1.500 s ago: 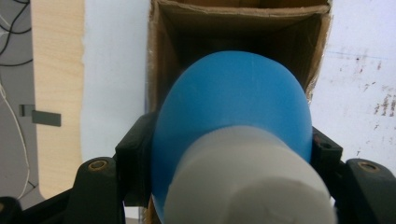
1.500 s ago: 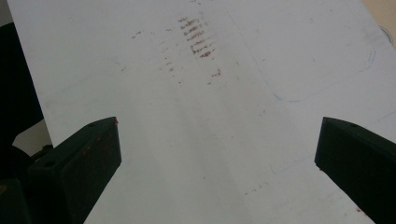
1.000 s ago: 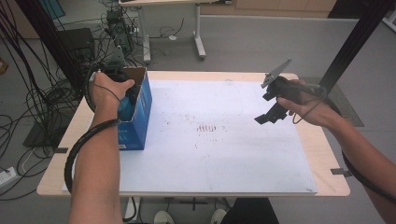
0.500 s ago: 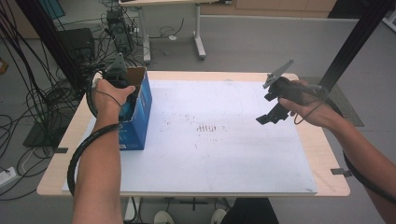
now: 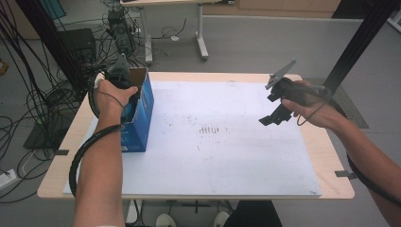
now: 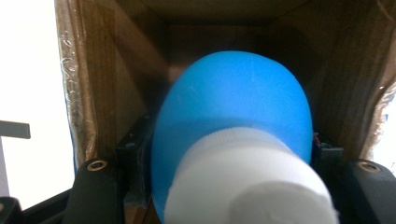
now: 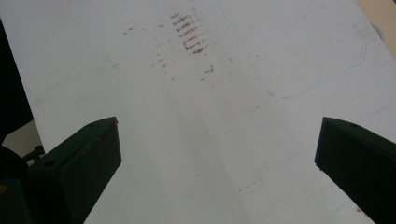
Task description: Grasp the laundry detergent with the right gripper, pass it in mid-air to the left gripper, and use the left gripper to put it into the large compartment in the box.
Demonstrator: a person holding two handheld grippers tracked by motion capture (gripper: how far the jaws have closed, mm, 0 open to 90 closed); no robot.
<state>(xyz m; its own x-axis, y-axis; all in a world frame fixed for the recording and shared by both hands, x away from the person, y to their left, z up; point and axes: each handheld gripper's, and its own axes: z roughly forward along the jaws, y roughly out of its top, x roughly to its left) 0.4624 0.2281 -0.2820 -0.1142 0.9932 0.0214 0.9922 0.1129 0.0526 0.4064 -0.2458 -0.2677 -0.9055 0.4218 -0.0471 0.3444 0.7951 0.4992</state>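
An open-topped box [image 5: 142,118], blue outside and brown cardboard inside, stands at the table's left. My left gripper [image 6: 231,154] reaches down into it, shut on a blue bottle [image 6: 233,102] with a white cap [image 6: 247,186]; the box's brown walls [image 6: 116,79] close in around the bottle. In the high view the left hand [image 5: 111,97] sits over the box's opening and hides the jaws. My right gripper [image 5: 274,115] hovers above the table's right side, its jaws [image 7: 217,154] wide open with nothing between them.
A white sheet [image 5: 213,161] with faint brown marks [image 5: 210,129] covers most of the wooden table [image 5: 326,156]. Cables [image 5: 28,104] and equipment lie on the floor to the left, and another table's legs [image 5: 201,38] stand behind.
My left hand has shifted a little toward the far edge over the box's opening, with the bottle in its gripper. The right hand has not moved.
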